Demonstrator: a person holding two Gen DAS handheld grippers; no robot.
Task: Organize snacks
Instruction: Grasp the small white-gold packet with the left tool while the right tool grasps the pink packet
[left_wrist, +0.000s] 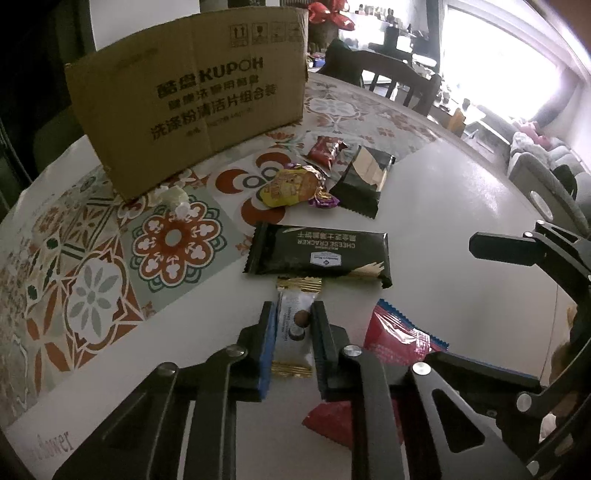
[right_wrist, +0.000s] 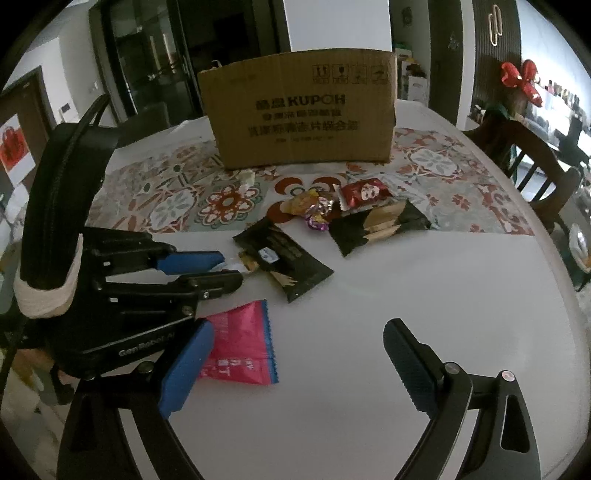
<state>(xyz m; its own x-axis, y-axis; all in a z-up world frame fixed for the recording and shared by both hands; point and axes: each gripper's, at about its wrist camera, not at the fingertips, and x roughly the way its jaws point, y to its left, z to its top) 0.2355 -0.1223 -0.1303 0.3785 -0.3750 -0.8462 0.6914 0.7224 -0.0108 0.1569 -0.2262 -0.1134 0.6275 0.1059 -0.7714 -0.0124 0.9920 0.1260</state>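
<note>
My left gripper is closed around a small white and gold snack packet on the white table; it also shows in the right wrist view. A black cheese cracker pack lies just beyond. A second black pack, a yellow snack, a purple candy and a red packet lie further on. A pink packet lies by my open, empty right gripper. The cardboard box stands at the back.
A patterned mat covers the table's left and far side. A small crumpled white wrapper lies near the box. Dark wooden chairs stand at the table's far right edge.
</note>
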